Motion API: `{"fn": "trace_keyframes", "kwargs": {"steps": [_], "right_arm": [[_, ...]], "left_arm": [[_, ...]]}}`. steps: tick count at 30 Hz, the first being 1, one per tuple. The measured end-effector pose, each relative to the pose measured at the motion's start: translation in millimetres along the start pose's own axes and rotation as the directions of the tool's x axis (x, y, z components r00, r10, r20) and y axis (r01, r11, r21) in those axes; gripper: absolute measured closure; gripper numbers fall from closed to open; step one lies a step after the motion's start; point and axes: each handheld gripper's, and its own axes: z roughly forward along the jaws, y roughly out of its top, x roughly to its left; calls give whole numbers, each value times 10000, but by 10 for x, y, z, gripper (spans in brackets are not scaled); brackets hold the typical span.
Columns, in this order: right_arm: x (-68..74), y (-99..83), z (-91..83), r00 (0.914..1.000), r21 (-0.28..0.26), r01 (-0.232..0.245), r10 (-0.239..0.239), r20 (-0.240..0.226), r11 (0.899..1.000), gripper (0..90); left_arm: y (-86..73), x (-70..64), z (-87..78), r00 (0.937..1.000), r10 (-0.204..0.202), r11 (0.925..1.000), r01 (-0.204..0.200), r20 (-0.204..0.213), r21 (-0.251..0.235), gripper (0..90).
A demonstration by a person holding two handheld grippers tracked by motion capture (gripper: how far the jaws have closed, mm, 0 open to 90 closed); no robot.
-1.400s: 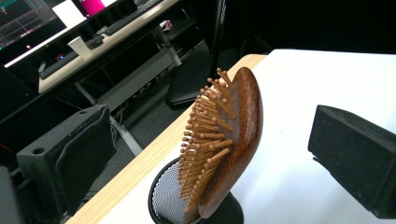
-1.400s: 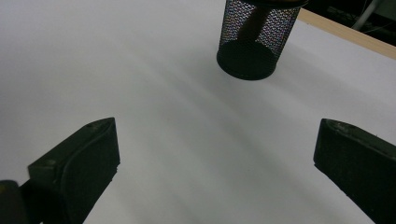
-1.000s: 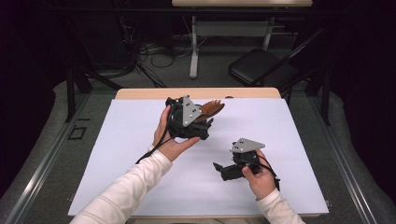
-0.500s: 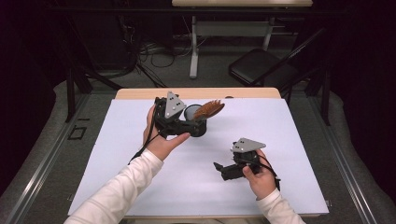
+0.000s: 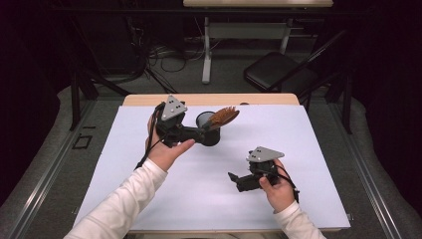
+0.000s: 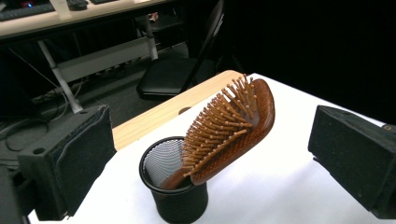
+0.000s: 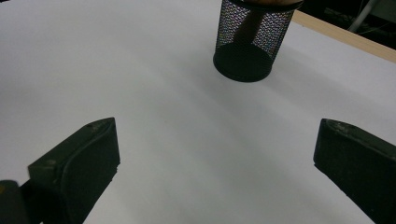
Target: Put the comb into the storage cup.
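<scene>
A black mesh cup (image 5: 210, 135) stands on the white table top toward the far side. A wooden hairbrush (image 5: 222, 117) leans in it handle down, bristled head up and tilted right. My left gripper (image 5: 197, 134) sits just left of the cup, open, its jaws pointing at it. In the left gripper view the cup (image 6: 175, 198) and brush (image 6: 231, 128) stand ahead between the wide-apart jaws, untouched. My right gripper (image 5: 235, 181) rests low near the front right, open, holding nothing. In the right gripper view the cup (image 7: 250, 42) is far ahead of the right gripper (image 7: 215, 154).
A white sheet (image 5: 124, 179) covers the table, with a bare wooden strip (image 5: 259, 99) along the far edge. Beyond the table stand a black folding chair (image 5: 278, 72), a desk leg (image 5: 205, 50) and floor cables.
My left gripper has drawn back to the left, away from the cup, leaving the brush leaning in it. The right gripper has stayed put.
</scene>
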Motion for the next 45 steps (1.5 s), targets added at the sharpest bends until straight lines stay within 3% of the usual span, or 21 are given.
{"fn": "trace_keyframes", "kwargs": {"steps": [16,40,45], "right_arm": [[-10,4,-5,10000,-21,-17,17,8,10000,0],[-8,51,-62,10000,-143,14,-14,28,9999,0],[-7,58,-68,10000,-160,19,-19,23,9999,0]], "left_arm": [[-7,94,-47,9951,-908,9959,906,391,69,6],[-69,130,-281,9929,-875,9961,883,799,-64,5],[-63,147,-337,9885,-950,9954,959,1173,-20,5]]}}
